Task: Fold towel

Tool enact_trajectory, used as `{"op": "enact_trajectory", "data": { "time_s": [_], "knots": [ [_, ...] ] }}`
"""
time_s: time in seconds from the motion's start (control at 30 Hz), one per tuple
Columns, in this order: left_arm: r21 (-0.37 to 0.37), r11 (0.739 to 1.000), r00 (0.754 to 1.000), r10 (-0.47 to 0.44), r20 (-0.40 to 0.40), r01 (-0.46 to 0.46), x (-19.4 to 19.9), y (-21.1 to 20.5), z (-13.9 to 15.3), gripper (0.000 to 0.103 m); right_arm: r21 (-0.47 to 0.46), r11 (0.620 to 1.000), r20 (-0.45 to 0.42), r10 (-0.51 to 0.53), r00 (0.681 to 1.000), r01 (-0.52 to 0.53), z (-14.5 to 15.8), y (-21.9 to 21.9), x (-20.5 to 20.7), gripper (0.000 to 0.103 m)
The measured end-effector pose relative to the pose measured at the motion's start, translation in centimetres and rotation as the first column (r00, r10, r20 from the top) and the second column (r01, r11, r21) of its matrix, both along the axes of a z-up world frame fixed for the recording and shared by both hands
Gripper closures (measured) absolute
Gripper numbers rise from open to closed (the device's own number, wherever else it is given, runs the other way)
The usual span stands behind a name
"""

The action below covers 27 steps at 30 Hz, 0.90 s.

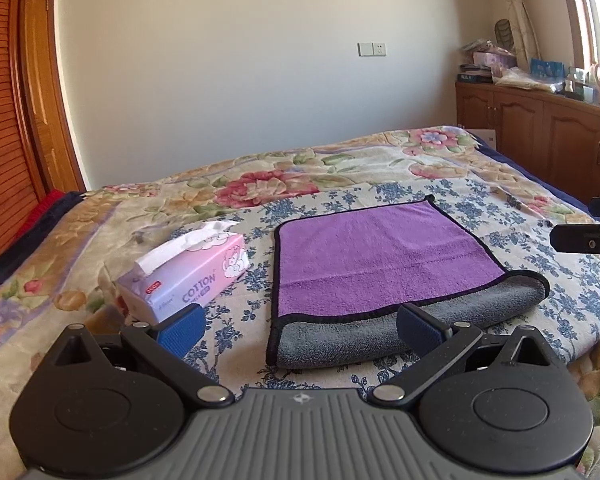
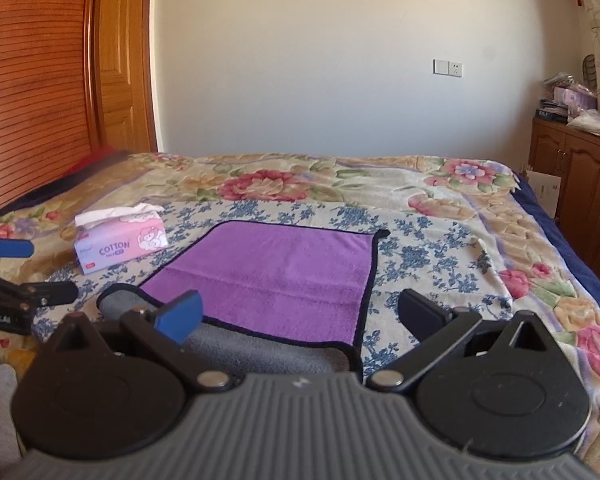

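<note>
A towel, purple [image 1: 376, 256] on one face and grey on the other, lies on the bed with black edging; its near edge is turned over, showing a grey band [image 1: 400, 332]. My left gripper [image 1: 300, 330] hovers open above that near edge, left of the towel's middle, holding nothing. In the right wrist view the towel [image 2: 276, 276] lies ahead and my right gripper [image 2: 300, 318] stands open over its near right corner, nothing between the fingers. The left gripper's blue pad [image 2: 10, 248] shows at the left edge there; the right gripper's tip [image 1: 580, 238] shows at the right edge of the left view.
A pink tissue box [image 1: 192, 276] sits on the bed just left of the towel. The floral bedspread [image 1: 340, 168] stretches beyond. A wooden wardrobe [image 2: 40, 80] stands at left, a cluttered wooden cabinet [image 1: 540, 120] at right.
</note>
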<state>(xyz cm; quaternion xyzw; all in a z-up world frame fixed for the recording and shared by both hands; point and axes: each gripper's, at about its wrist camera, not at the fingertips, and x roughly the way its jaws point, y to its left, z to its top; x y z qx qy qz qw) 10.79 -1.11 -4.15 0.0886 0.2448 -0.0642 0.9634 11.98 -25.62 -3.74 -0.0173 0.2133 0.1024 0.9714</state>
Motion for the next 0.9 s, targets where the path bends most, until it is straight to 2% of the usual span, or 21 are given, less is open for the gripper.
{"op": "enact_trajectory", "data": {
  "time_s": [0.4, 0.7, 0.9],
  "knots": [
    [-0.028, 0.999, 0.999, -0.020, -0.031, 0.019, 3.6, 0.8, -1.0, 0.000, -0.016, 0.999, -0.023, 0.036, 0.999, -0.036, -0.9, 0.8, 1.9, 0.000],
    [-0.070, 0.997, 0.996, -0.048, -0.070, 0.044, 5.9, 1.3, -2.3, 0.008, -0.027, 0.998, -0.044, 0.053, 0.998, -0.054, -1.6, 1.1, 3.4, 0.000],
    [-0.103, 0.993, 0.993, -0.063, -0.103, 0.052, 7.1, 1.7, -3.1, 0.017, -0.037, 0.998, -0.066, 0.050, 0.997, -0.053, -2.3, 1.2, 4.3, 0.000]
  ]
}}
